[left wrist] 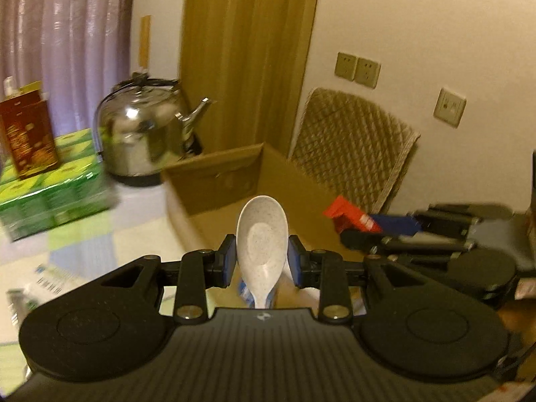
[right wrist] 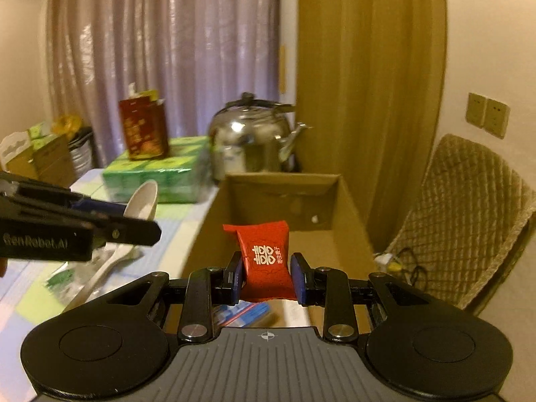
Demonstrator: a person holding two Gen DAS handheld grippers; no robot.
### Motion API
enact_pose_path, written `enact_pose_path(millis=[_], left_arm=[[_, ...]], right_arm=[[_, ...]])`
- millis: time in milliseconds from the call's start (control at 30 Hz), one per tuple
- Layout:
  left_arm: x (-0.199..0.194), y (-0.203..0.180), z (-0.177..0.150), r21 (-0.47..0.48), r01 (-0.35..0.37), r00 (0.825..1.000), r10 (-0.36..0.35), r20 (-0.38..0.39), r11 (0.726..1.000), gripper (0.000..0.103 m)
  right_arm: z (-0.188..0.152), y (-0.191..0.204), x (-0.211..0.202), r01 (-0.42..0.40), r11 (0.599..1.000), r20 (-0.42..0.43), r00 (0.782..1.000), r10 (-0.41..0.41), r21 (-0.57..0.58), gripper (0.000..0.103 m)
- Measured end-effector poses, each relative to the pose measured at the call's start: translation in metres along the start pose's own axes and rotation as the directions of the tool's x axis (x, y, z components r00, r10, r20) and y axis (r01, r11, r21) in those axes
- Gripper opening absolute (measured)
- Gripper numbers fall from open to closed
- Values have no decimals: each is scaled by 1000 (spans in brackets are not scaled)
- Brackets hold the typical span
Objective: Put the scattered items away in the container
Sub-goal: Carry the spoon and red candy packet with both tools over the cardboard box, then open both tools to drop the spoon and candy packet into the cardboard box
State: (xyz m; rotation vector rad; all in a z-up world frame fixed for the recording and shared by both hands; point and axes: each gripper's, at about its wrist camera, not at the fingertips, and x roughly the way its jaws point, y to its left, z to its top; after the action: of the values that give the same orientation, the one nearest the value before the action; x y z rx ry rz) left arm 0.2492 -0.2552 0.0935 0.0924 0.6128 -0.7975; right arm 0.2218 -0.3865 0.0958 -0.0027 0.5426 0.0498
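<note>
My left gripper [left wrist: 262, 257] is shut on a white speckled spoon [left wrist: 262, 234], bowl pointing up and forward, held over the near edge of an open cardboard box [left wrist: 214, 174]. In the right wrist view the same spoon [right wrist: 142, 202] and left gripper [right wrist: 134, 224] hang at the left, above the table. My right gripper [right wrist: 267, 269] is shut on a red candy packet [right wrist: 264, 261] with white characters, held over the near end of the cardboard box [right wrist: 284, 187]. From the left wrist view the red packet [left wrist: 350, 216] and right gripper [left wrist: 385, 231] show at the right.
A steel kettle [right wrist: 251, 137] stands behind the box, next to a green pack [right wrist: 157, 174] with a red carton [right wrist: 142, 127] on top. A quilted chair [right wrist: 465, 214] stands right of the box. Papers and a blue item [right wrist: 248, 311] lie on the checked tablecloth [right wrist: 30, 305].
</note>
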Motion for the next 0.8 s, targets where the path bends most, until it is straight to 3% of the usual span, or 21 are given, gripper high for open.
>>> enact_pose_path(millis=[300, 567, 800], left_arm=[[77, 8, 30, -121, 63, 998, -66, -25, 991, 27], [123, 14, 12, -120, -10, 993, -5, -120, 993, 27], [138, 18, -7, -111, -34, 988, 16, -155, 993, 27]], right_arm=[[3, -39, 43, 24, 999, -42, 999, -22, 32, 27], [-12, -45, 77, 16, 999, -97, 995, -13, 28, 27], [-22, -47, 91, 29, 999, -134, 991, -26, 14, 27]])
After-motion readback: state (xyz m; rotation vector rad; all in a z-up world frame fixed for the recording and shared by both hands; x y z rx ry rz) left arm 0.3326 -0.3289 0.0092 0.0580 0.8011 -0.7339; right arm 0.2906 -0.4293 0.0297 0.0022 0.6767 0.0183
